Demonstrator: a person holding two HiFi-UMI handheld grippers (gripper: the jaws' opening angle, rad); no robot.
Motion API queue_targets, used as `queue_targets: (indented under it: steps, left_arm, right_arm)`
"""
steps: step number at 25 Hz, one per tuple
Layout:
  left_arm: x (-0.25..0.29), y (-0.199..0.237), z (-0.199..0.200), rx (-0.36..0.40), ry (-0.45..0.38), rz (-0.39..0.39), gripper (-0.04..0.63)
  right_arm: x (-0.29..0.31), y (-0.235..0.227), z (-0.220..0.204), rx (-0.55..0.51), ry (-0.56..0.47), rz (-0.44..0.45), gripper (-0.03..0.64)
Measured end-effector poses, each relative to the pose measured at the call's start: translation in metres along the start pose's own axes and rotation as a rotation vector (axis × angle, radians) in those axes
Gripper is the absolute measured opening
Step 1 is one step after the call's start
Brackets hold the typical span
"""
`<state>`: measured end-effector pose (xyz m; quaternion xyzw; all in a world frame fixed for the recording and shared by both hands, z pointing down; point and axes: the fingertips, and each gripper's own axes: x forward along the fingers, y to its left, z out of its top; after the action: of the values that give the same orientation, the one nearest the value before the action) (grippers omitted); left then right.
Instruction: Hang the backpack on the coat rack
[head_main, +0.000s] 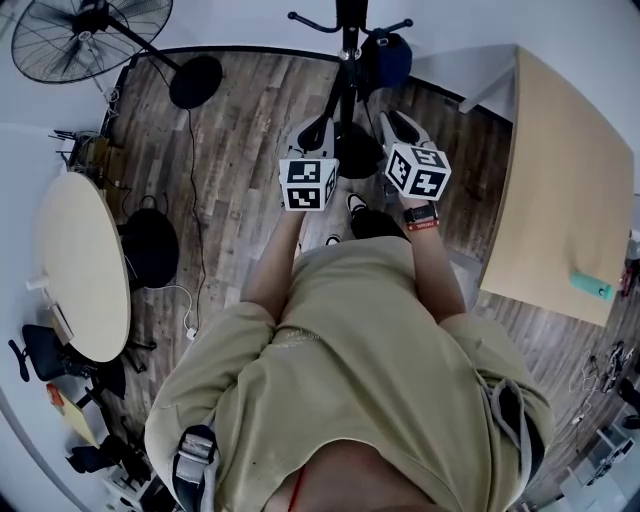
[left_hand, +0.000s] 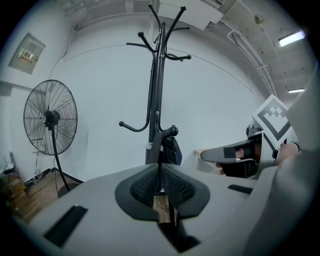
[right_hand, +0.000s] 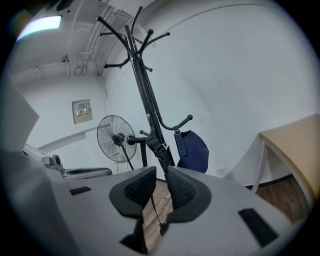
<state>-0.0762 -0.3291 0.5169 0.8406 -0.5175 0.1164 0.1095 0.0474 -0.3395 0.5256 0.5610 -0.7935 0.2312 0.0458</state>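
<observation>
Hanging by its strap (right_hand: 178, 141) from a low hook (right_hand: 183, 121) of the coat rack (right_hand: 145, 100), the backpack (right_hand: 194, 151) needs no support: left tool (left_hand: 161, 171) pressed together, right tool (right_hand: 161, 176) slightly spread, both empty.

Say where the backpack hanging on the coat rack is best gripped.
Probably its blue strap just under the hook, coming from the front. It hangs straight, narrow and clear of the pole, whereas the backpack body below looks too wide for a gripper.
</observation>
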Motion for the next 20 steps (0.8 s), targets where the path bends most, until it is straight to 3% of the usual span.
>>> queue_targets:
  steps: [3,11,20]
  left_arm:
    - [-0.013,-0.002,0.005,-0.009,-0.023,0.005,0.031]
    - [-0.041,-0.002,0.032,-0.009,-0.12,0.026,0.028]
    - [-0.054,-0.012,0.042,-0.019,-0.154,0.007,0.025]
  right_arm:
    - [-0.017,0.003,0.01,0.018,-0.051,0.001,0.072]
    - [-0.05,0.007,0.024,-0.093,-0.117,-0.042,0.029]
    - [-0.063,0.012,0.023,-0.145,-0.105,-0.04,0.015]
